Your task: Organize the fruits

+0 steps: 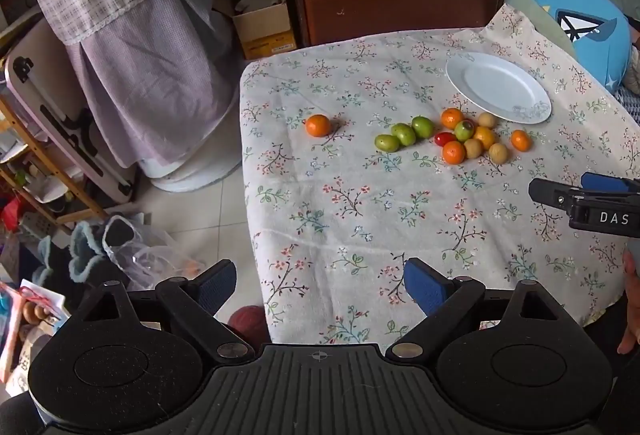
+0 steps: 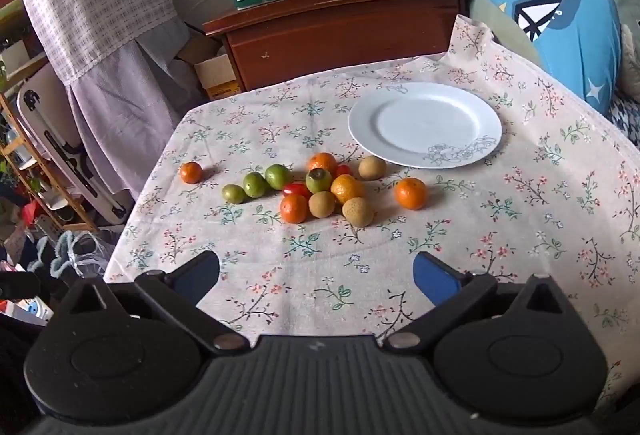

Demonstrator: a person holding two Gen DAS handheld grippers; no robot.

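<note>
Left claw (image 1: 320,287) and right claw (image 2: 316,275): both wide, empty, above the bench (image 2: 520,235). Fruit cluster (image 2: 320,191) lies near the white plate (image 2: 424,125); one tangerine (image 2: 190,172) sits apart, left; nothing obstructs

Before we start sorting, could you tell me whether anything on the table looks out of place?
One orange sits alone to the left, apart from the main cluster of fruit in front of the plate, which holds nothing yet. Nothing looks spilled or damaged.
</note>
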